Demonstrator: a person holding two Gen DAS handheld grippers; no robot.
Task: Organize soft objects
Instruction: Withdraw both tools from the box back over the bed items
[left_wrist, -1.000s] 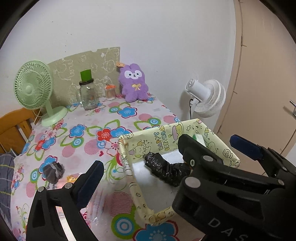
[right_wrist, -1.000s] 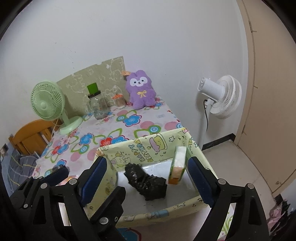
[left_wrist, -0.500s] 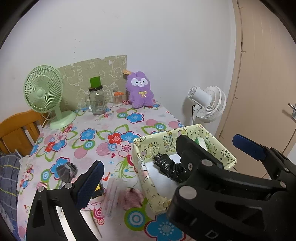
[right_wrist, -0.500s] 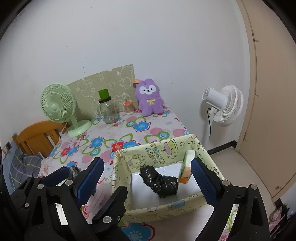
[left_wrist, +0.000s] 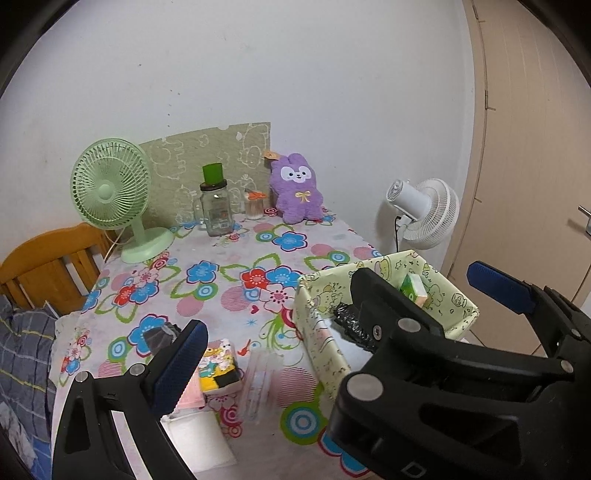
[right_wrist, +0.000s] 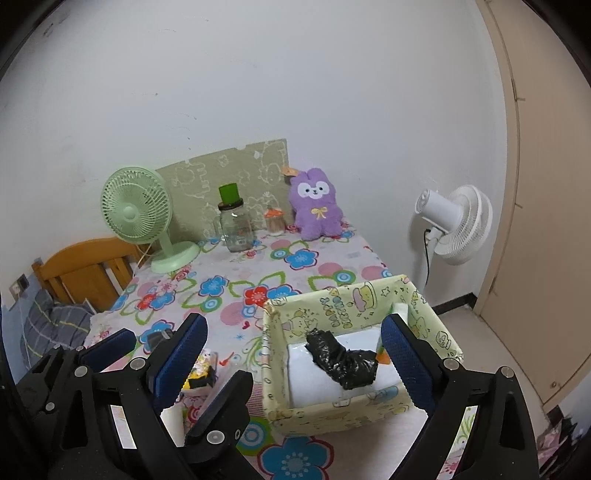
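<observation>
A yellow cartoon-print box (right_wrist: 354, 306) (left_wrist: 317, 332) stands at the table's right front. In it lie a crumpled black bag (right_wrist: 341, 360) (left_wrist: 349, 325) and a green-orange tissue pack (left_wrist: 415, 290). On the flowered cloth left of the box lie a yellow-black tissue pack (left_wrist: 218, 371) (right_wrist: 201, 374), a clear plastic packet (left_wrist: 258, 384), a dark grey soft lump (left_wrist: 160, 338) (right_wrist: 157, 338) and a white sheet (left_wrist: 199, 439). My left gripper (left_wrist: 334, 304) is open and empty above the table front. My right gripper (right_wrist: 295, 354) is open and empty above the box.
At the back stand a green desk fan (left_wrist: 114, 195), a glass jar with a green lid (left_wrist: 216, 206), a small jar (left_wrist: 254, 206) and a purple plush rabbit (left_wrist: 297, 194). A white fan (left_wrist: 424, 214) and a door are right; a wooden chair (left_wrist: 48, 266) left.
Both grippers have pulled back and up from the box. More of the table front shows, with the tissue pack, packet and white sheet now in view. Both stay open.
</observation>
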